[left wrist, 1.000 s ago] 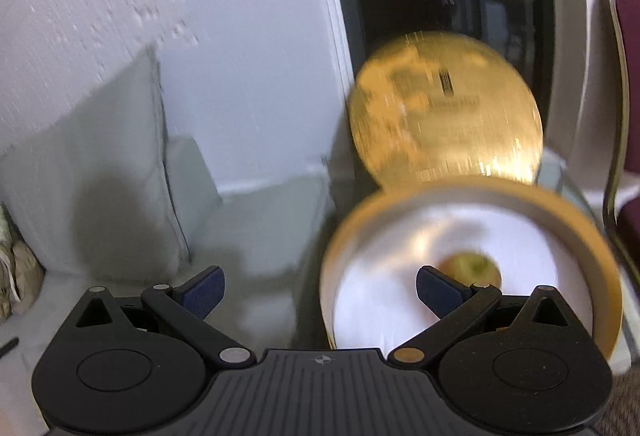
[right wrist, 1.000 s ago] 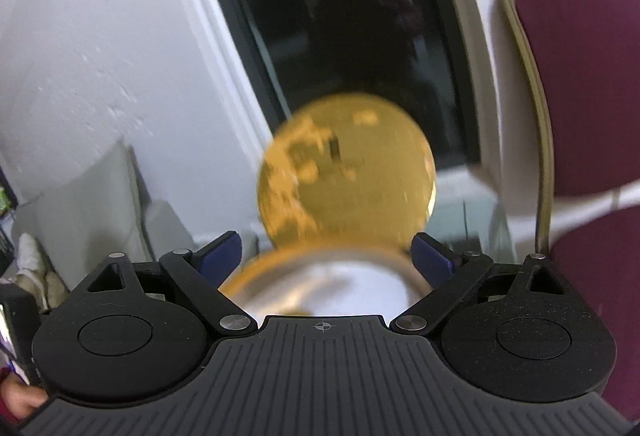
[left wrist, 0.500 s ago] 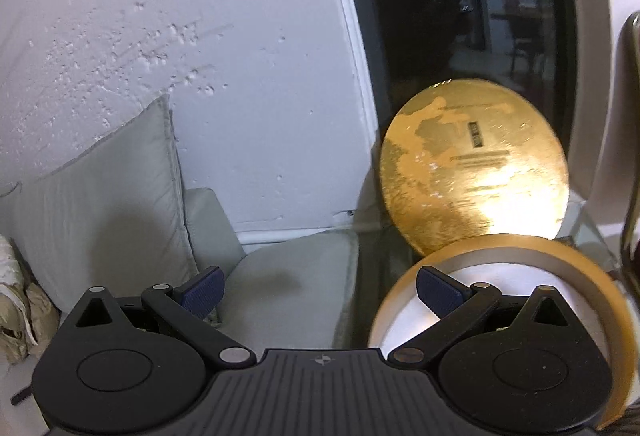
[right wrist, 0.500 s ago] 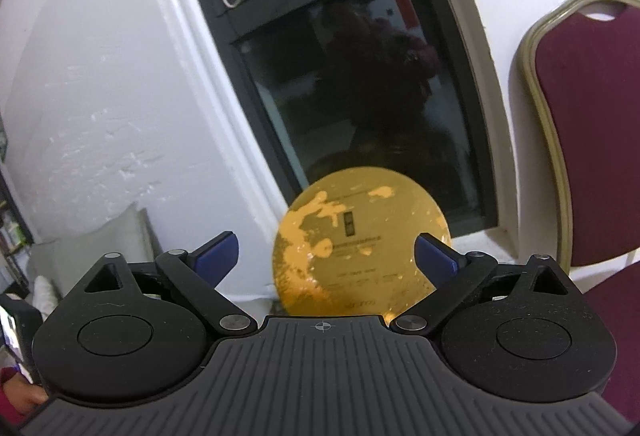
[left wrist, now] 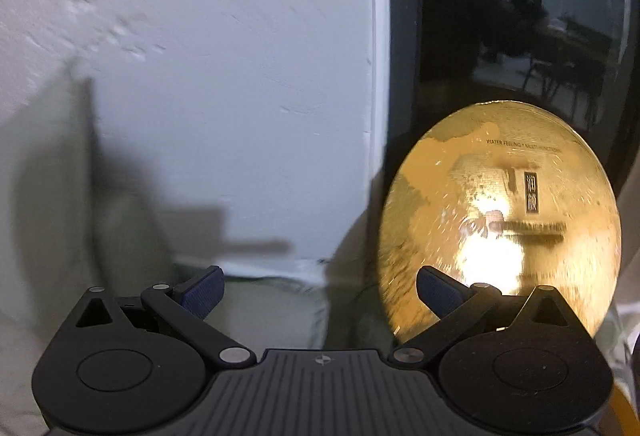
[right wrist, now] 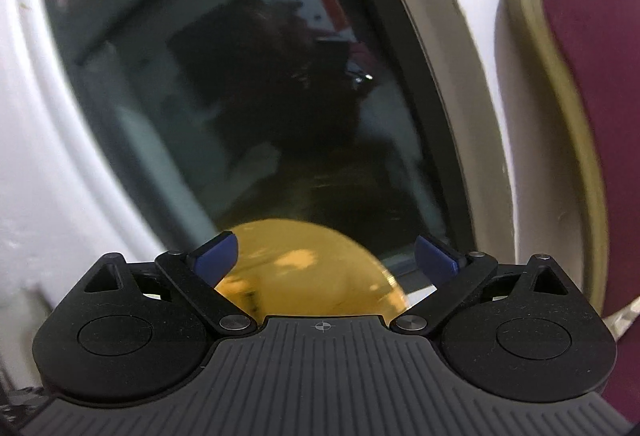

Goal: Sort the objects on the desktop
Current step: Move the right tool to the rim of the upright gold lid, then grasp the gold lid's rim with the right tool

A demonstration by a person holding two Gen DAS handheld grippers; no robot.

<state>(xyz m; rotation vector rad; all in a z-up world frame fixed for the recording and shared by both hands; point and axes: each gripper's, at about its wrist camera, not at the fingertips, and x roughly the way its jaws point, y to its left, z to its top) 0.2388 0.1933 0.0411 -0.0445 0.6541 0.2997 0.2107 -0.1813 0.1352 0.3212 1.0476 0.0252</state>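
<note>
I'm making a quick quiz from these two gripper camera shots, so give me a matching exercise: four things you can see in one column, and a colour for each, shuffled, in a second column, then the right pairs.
Things
1. round lid
2. chair back
3. wall
4. gripper fingertip pads

Colours
A. dark blue
B. maroon
C. gold
D. white

Pairs: 1-C, 2-B, 3-D, 4-A

The lid stands on edge, leaning against the dark window. Both the left gripper and the right gripper are open and hold nothing.
</note>
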